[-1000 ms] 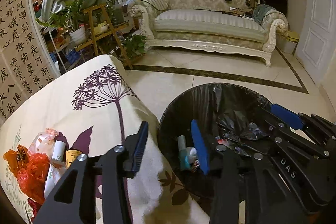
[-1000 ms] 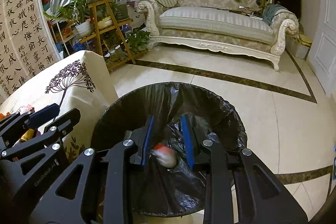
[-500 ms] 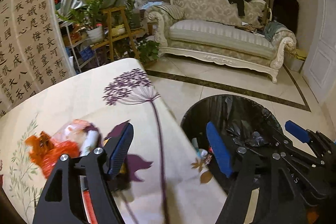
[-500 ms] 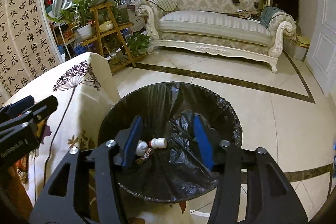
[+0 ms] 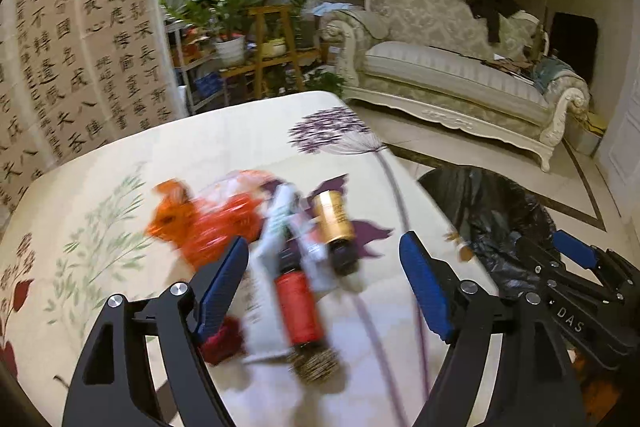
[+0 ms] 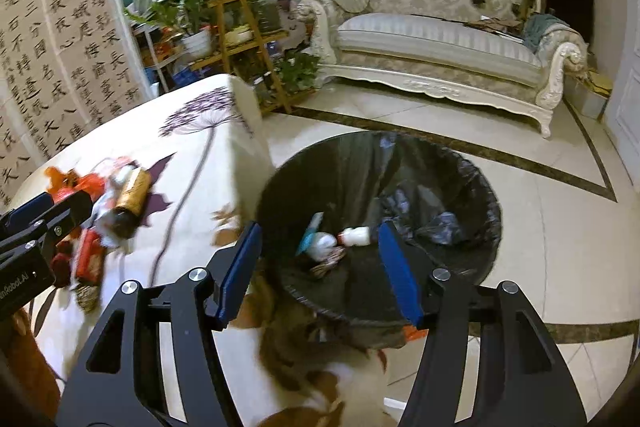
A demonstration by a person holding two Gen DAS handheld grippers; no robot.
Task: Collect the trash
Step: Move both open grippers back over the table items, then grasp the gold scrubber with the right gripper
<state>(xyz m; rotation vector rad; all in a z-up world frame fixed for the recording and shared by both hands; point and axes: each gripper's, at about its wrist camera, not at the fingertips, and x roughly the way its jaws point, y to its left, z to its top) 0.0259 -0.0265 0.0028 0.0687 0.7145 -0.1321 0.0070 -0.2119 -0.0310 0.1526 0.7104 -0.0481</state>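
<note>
A pile of trash lies on the flowered tablecloth: an orange plastic bag, a gold can, a red can and a white wrapper. My left gripper is open and empty, its fingers either side of the pile, just above it. My right gripper is open and empty over the black-lined bin, which holds a small white bottle and other trash. The pile also shows in the right wrist view.
The bin stands on the tiled floor right of the table corner. A cream sofa stands at the back, a plant stand and calligraphy screen at back left. A white door is at right.
My left gripper has swung left from the bin to over the trash pile. My right gripper has opened wide and dropped the small white bottle into the bin.
</note>
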